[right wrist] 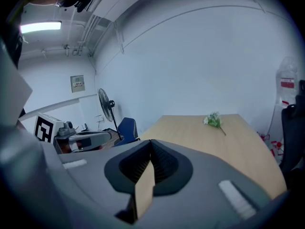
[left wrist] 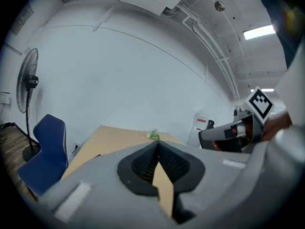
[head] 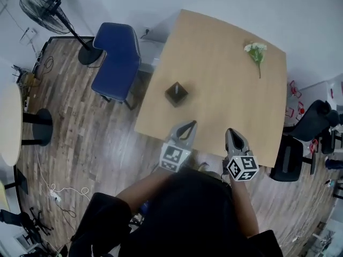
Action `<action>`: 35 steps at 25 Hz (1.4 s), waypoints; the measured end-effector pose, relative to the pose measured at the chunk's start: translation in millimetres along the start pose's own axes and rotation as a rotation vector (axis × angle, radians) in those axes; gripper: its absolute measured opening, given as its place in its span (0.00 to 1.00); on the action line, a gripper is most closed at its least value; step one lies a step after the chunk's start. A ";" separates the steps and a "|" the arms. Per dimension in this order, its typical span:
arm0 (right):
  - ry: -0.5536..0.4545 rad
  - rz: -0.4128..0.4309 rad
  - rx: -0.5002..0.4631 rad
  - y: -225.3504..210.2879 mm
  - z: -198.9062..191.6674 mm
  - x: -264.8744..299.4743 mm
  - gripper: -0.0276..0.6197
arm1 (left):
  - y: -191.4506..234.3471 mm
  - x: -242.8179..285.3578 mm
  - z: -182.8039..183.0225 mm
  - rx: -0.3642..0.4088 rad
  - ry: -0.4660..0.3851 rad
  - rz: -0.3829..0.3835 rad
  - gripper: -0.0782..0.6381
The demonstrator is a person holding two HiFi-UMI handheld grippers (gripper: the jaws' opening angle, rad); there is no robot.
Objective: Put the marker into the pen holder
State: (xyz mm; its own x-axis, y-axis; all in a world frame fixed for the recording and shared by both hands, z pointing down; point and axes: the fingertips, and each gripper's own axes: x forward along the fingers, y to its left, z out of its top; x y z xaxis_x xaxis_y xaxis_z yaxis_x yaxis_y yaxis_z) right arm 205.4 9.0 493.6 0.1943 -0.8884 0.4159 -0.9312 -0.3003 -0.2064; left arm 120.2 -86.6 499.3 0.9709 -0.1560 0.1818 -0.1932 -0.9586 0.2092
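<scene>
The dark square pen holder (head: 176, 93) stands on the light wooden table (head: 214, 84), left of its middle. No marker shows in any view. My left gripper (head: 191, 124) hovers at the table's near edge, just short of the holder, its jaws closed tip to tip with nothing between them (left wrist: 157, 143). To its right, my right gripper (head: 231, 131) sits over the same edge, jaws also shut and empty (right wrist: 151, 142). Each gripper appears in the other's view: the right gripper (left wrist: 228, 135) and the left gripper (right wrist: 81, 138).
A small sprig of white flowers (head: 257, 51) lies at the table's far right. A blue chair (head: 117, 58) stands by the left edge, with a standing fan (head: 48, 12) behind it. Dark office chairs (head: 308, 130) are on the right.
</scene>
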 end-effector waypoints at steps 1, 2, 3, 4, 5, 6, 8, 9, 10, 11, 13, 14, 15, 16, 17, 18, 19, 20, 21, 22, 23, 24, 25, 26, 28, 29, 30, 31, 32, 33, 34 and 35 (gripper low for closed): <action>-0.018 -0.012 -0.005 -11.6 1.3 -16.2 0.05 | -16.2 5.8 0.2 0.001 -0.001 -0.008 0.11; -0.036 -0.025 -0.005 -24.5 1.5 -34.0 0.05 | -33.3 11.3 0.5 0.004 -0.007 -0.010 0.11; -0.052 -0.039 -0.002 -38.2 0.3 -52.6 0.05 | -51.4 16.2 1.6 0.006 -0.016 -0.008 0.11; -0.064 -0.054 0.004 -51.8 -2.3 -71.0 0.05 | -69.9 20.4 4.4 0.008 -0.028 -0.003 0.11; -0.071 -0.065 0.010 -64.5 -6.1 -88.5 0.05 | -88.6 23.6 8.2 0.011 -0.038 0.003 0.11; -0.074 -0.071 0.016 -75.5 -10.6 -105.0 0.05 | -107.2 25.9 11.2 0.015 -0.044 0.010 0.11; -0.077 -0.066 0.026 -93.6 -18.4 -137.6 0.05 | -146.2 26.3 14.5 0.038 -0.047 0.025 0.11; -0.082 -0.061 0.030 -101.8 -20.9 -154.8 0.05 | -167.5 24.0 15.3 0.058 -0.046 0.032 0.11; -0.090 -0.055 0.030 -109.7 -23.2 -172.5 0.05 | -189.4 19.9 15.2 0.081 -0.047 0.039 0.11; -0.096 -0.052 0.024 -117.5 -25.7 -190.3 0.05 | -210.7 14.5 13.8 0.096 -0.047 0.049 0.11; -0.102 -0.044 0.001 -131.2 -31.9 -224.0 0.05 | -248.1 1.3 8.7 0.096 -0.046 0.074 0.11; -0.102 -0.038 -0.007 -136.8 -34.9 -238.9 0.05 | -262.8 -5.3 5.8 0.086 -0.044 0.088 0.11; -0.104 -0.033 -0.011 -142.1 -37.0 -251.9 0.05 | -274.1 -11.0 3.5 0.079 -0.041 0.102 0.11; -0.107 -0.031 -0.011 -147.1 -37.9 -262.8 0.05 | -281.9 -15.4 2.0 0.076 -0.037 0.113 0.11; -0.113 -0.031 -0.013 -151.1 -38.0 -271.8 0.05 | -287.1 -19.0 1.5 0.076 -0.032 0.119 0.11; -0.118 -0.034 -0.018 -153.3 -38.0 -279.1 0.05 | -290.8 -22.6 2.0 0.076 -0.027 0.117 0.11; -0.123 -0.037 -0.026 -153.1 -38.4 -285.2 0.05 | -293.8 -26.8 2.8 0.076 -0.023 0.108 0.11; -0.128 -0.039 -0.034 -150.8 -39.2 -290.3 0.05 | -296.1 -31.9 3.3 0.077 -0.020 0.095 0.11; -0.135 -0.043 -0.039 -147.0 -39.8 -294.5 0.05 | -296.9 -38.2 3.8 0.081 -0.020 0.084 0.11; -0.143 -0.049 -0.041 -142.2 -39.8 -297.9 0.05 | -295.2 -45.3 4.7 0.087 -0.023 0.082 0.11; -0.151 -0.056 -0.041 -136.6 -38.8 -300.4 0.05 | -290.8 -53.1 6.2 0.089 -0.027 0.087 0.11; -0.158 -0.064 -0.042 -130.0 -37.2 -301.9 0.05 | -284.0 -61.4 8.4 0.086 -0.033 0.097 0.11; -0.163 -0.072 -0.045 -122.4 -35.0 -302.6 0.05 | -276.0 -69.8 10.9 0.079 -0.038 0.106 0.11; -0.166 -0.081 -0.048 -114.2 -32.7 -302.8 0.05 | -268.0 -78.1 13.8 0.072 -0.042 0.113 0.11; -0.170 -0.096 -0.056 -96.6 -28.8 -303.3 0.05 | -255.5 -94.0 20.6 0.067 -0.051 0.116 0.11; -0.173 -0.100 -0.060 -87.5 -27.4 -303.5 0.05 | -250.8 -101.7 23.6 0.069 -0.057 0.114 0.11; -0.175 -0.103 -0.067 -78.3 -26.1 -303.0 0.05 | -246.2 -109.0 26.0 0.072 -0.064 0.113 0.11; -0.178 -0.106 -0.074 -69.2 -25.1 -301.5 0.05 | -241.2 -116.0 27.8 0.074 -0.070 0.111 0.11; -0.180 -0.109 -0.082 -60.1 -24.6 -299.6 0.05 | -235.8 -122.9 28.9 0.075 -0.074 0.110 0.11; -0.183 -0.111 -0.086 -50.9 -24.5 -297.9 0.05 | -230.7 -130.1 29.5 0.076 -0.078 0.109 0.11; -0.186 -0.112 -0.089 -41.7 -24.8 -296.7 0.05 | -226.0 -137.4 29.7 0.078 -0.080 0.106 0.11; -0.190 -0.114 -0.090 -33.1 -25.2 -295.9 0.05 | -221.7 -144.6 29.8 0.081 -0.082 0.104 0.11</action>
State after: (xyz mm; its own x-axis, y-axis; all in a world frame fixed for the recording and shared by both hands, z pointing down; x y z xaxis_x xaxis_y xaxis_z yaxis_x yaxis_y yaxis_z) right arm 171.0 290.6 399.7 0.3459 -0.9027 0.2559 -0.9222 -0.3773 -0.0843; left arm 26.8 141.5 398.0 0.9552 -0.2712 0.1189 -0.2845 -0.9518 0.1144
